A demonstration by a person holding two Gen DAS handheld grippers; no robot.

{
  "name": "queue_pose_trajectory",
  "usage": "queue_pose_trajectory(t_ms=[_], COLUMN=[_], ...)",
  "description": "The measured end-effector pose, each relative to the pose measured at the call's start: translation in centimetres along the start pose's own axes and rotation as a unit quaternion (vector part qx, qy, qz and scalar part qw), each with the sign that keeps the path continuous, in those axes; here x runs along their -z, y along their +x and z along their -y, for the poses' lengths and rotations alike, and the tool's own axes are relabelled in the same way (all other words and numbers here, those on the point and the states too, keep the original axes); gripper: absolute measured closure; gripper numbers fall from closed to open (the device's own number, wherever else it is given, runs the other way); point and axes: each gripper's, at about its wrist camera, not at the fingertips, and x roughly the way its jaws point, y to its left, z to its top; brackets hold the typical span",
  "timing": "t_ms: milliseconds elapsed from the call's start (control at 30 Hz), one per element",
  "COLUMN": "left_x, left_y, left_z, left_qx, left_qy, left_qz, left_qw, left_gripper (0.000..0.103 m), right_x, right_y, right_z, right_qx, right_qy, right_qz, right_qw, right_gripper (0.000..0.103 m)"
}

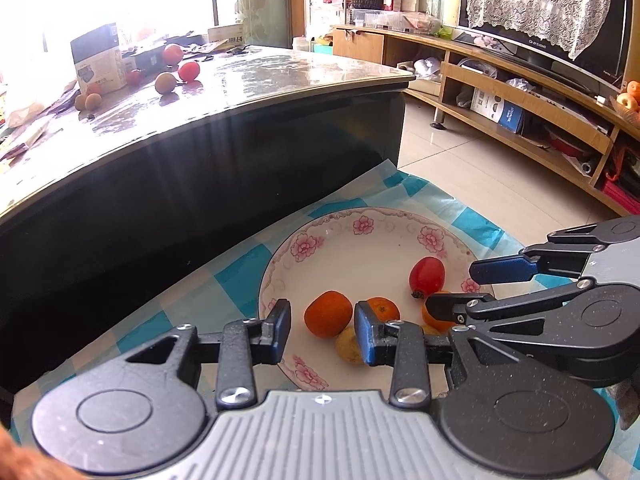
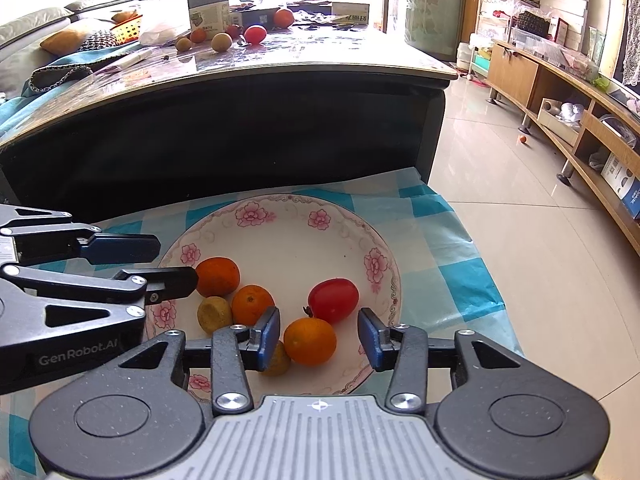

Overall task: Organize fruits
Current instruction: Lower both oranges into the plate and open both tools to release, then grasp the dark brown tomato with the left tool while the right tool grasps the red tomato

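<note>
A white plate with pink flowers [image 1: 360, 252] [image 2: 288, 244] lies on a blue-and-white checked cloth [image 1: 236, 280] [image 2: 440, 248]. It holds a red tomato [image 1: 427, 276] [image 2: 334, 300], several small oranges and a yellow-green fruit [image 1: 349, 347] [image 2: 214, 314]. My left gripper [image 1: 323, 332] [image 2: 177, 262] hangs open over the plate's left side, and one orange [image 1: 328, 314] [image 2: 218, 276] lies just past its tips. My right gripper [image 2: 319, 340] [image 1: 450, 289] is open around another orange [image 2: 310, 340] [image 1: 434, 318], with gaps at both pads. A second yellowish fruit [image 2: 278, 360] is half hidden behind its left finger.
Right behind the plate rises a dark low table with a glossy top [image 1: 240, 92] [image 2: 320, 60]. On it are more loose fruit [image 1: 188, 71] [image 2: 255, 34], a carton [image 1: 98, 60] and clutter. A wooden TV cabinet [image 1: 520, 96] [image 2: 560, 92] lines the right wall across a tiled floor [image 2: 520, 200].
</note>
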Motion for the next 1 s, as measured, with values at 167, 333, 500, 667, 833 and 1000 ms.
queue_pose_trajectory(t_ms=[167, 333, 500, 667, 833, 1000], left_x=[0.1, 0.4, 0.9, 1.8, 2.3, 3.0], left_y=[-0.1, -0.4, -1.1, -1.5, -1.8, -2.1], left_z=[-0.1, -0.3, -0.6, -0.9, -1.3, -2.2], left_qx=[-0.001, -0.001, 0.001, 0.004, 0.007, 0.015], left_qy=[0.001, 0.005, 0.013, 0.016, 0.019, 0.020], left_qz=[-0.002, -0.003, -0.008, -0.018, -0.028, -0.042], left_qw=[1.0000, 1.0000, 0.9999, 0.9997, 0.9994, 0.9988], left_gripper=[0.059, 0.059, 0.059, 0.059, 0.059, 0.057], right_x=[0.0, 0.1, 0.2, 0.4, 0.4, 1.3], right_y=[0.0, 0.0, -0.4, -0.8, -1.5, -2.4], right_z=[-0.1, 0.1, 0.0, -0.7, -1.9, -2.7], right_qx=[-0.001, 0.001, -0.005, -0.014, -0.028, -0.048], right_qy=[0.000, 0.002, 0.000, -0.011, -0.025, -0.037], right_qz=[-0.001, -0.001, 0.002, 0.002, 0.006, -0.004], right_qw=[1.000, 1.000, 1.000, 1.000, 0.999, 0.998], right_gripper=[0.065, 0.065, 0.065, 0.065, 0.065, 0.065])
